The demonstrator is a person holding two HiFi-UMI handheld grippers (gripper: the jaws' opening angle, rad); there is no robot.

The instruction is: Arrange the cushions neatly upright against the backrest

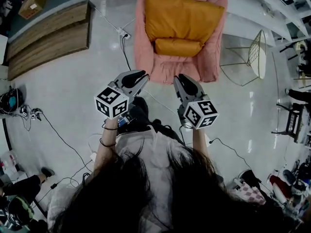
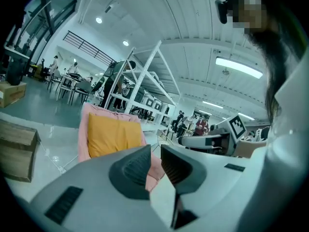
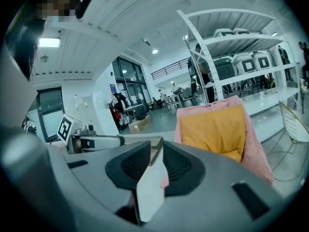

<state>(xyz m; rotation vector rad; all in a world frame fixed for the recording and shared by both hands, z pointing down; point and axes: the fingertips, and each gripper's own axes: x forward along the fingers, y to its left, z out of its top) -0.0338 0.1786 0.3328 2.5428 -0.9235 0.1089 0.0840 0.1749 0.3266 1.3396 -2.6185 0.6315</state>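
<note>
Jaws of both grippers stand a narrow slit apart with nothing between them: the left gripper shows only floor and pink fabric through its gap, and the right gripper shows only floor. In the head view the left gripper and the right gripper are held side by side in the air. They point toward the armchair and stand well apart from it.

Two orange cushions sit in that one pink armchair. The large cushion leans upright against the backrest. The small cushion, a bolster shape, lies across the seat just in front of it, touching its lower edge. Each gripper carries one marker cube, two in all. One wire-frame chair stands to the right of the armchair, and two wooden planks lie on the floor to its left.

The armchair's top is cut off by the upper edge of the head view, and the person's dark hair covers much of the lower part. In the left gripper view the gripper's own body hides the seat, so only the large cushion is clear. In the right gripper view the large cushion is plain, but the seat below it is partly hidden.
</note>
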